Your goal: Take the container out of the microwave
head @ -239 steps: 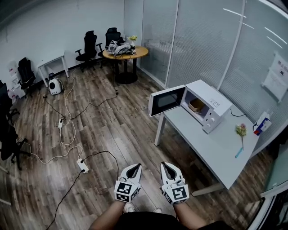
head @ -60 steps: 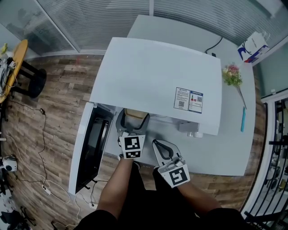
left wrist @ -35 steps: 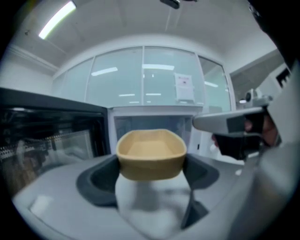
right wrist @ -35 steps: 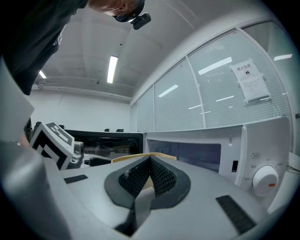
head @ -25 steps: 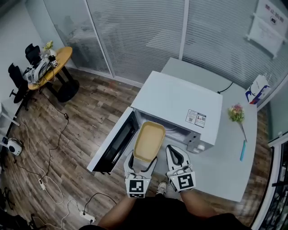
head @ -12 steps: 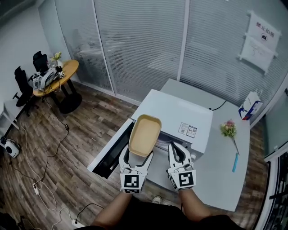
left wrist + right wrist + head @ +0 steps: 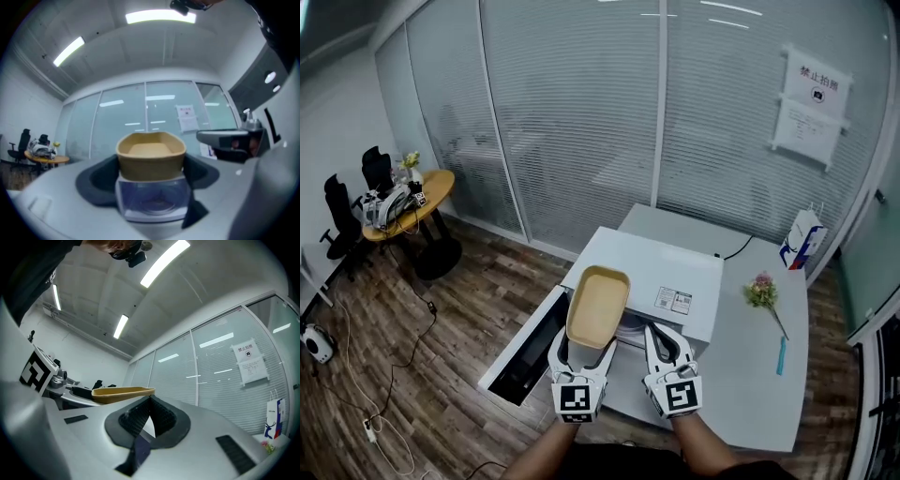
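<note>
Holding the tan container (image 7: pixel 598 307) by its sides in the wide-spread left gripper (image 7: pixel 583 349), up in the air just outside the white microwave (image 7: pixel 652 272), over its open door (image 7: pixel 520 352), with the right gripper (image 7: pixel 667 339) alongside, jaws pinched together on nothing.

The container (image 7: pixel 597 307) sits in the left gripper (image 7: pixel 584 340), before the microwave (image 7: pixel 652 272) on the table (image 7: pixel 759 375), with the right gripper (image 7: pixel 667 339) beside it.
</note>
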### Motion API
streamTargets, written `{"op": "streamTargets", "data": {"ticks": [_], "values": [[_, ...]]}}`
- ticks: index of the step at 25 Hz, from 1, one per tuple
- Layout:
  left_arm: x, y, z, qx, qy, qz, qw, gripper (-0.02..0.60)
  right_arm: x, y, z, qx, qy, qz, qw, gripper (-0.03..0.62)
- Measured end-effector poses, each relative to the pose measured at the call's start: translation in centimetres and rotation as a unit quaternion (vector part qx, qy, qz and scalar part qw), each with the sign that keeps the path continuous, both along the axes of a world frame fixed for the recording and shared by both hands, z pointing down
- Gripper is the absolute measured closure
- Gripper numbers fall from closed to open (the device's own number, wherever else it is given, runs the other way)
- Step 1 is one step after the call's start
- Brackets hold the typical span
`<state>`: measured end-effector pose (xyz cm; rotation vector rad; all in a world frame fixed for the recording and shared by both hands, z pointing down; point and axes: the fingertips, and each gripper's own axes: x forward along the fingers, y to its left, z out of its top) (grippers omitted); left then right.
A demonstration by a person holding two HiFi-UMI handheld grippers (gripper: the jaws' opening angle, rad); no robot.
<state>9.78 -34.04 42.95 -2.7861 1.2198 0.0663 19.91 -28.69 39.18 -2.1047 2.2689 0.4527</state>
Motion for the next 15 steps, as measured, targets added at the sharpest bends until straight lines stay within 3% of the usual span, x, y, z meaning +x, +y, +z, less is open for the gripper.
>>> {"op": "streamTargets", "data": {"ticks": [15], "values": [[0.6,-0.9,0.2,0.001,-0.003,-0.001,1.0,0.147,1.0,-0.7,0.8,-0.01,-0.003,0.012,1.0,0.588]]}}
